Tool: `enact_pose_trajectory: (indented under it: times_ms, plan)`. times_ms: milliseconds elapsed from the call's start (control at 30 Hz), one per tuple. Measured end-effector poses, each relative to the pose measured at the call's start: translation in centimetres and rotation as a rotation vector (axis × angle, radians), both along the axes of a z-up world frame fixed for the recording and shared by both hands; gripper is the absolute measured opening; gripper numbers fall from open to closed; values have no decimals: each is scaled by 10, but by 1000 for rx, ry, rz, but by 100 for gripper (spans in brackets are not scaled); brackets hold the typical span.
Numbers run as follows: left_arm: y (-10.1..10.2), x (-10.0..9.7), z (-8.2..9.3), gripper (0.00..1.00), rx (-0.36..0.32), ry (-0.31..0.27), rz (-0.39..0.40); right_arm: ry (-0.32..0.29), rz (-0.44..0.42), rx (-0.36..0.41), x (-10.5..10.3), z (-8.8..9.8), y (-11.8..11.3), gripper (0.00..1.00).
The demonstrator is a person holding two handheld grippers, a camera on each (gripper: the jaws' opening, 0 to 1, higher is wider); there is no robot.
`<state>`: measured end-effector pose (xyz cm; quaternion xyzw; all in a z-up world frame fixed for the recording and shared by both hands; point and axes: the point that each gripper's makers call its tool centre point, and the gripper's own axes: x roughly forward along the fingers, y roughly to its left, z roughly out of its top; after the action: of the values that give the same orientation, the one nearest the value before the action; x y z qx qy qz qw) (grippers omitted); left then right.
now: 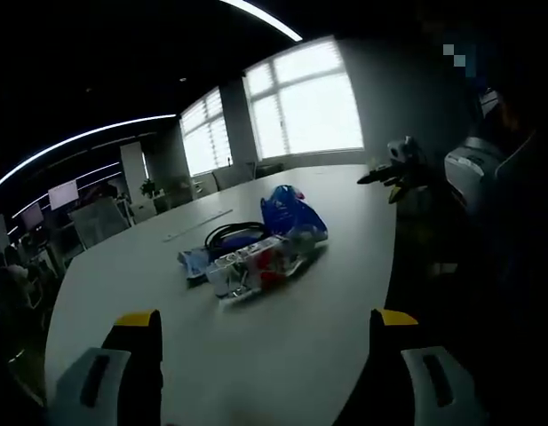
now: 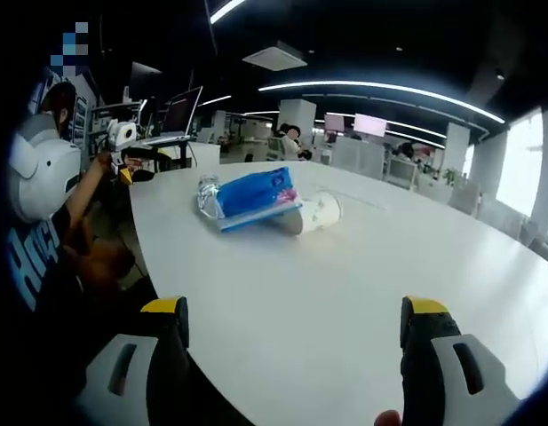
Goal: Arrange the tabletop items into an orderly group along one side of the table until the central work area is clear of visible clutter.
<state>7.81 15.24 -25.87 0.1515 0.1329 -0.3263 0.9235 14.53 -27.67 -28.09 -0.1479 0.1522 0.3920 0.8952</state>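
A small heap of items lies mid-table in the left gripper view: a blue plastic bag (image 1: 292, 213), a coiled black cable (image 1: 233, 232), a white and red box-like item (image 1: 250, 264) and a blue packet (image 1: 193, 260). My left gripper (image 1: 265, 342) is open, well short of the heap, with nothing between its yellow-tipped jaws. In the right gripper view the blue bag (image 2: 252, 197) lies beside a tipped white cup (image 2: 319, 213) and a clear wrapper (image 2: 207, 192). My right gripper (image 2: 296, 324) is open and empty over the near table edge.
The white oval table (image 1: 282, 355) runs toward bright windows (image 1: 300, 102). A person (image 2: 38, 177) stands at the table edge (image 2: 158, 222), and the other gripper (image 1: 393, 169) (image 2: 123, 142) shows at that side. Desks and monitors (image 2: 180, 111) stand behind.
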Motion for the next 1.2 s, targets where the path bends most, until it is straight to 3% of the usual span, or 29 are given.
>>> enact_pose_trajectory:
  times_ms: [567, 1200]
  plan:
    - [-2, 0, 1, 97, 8, 1, -3, 3, 31, 6, 0, 1, 11, 94]
    - [-2, 2, 2, 96, 15, 5, -26, -20, 101, 48, -4, 13, 40, 91]
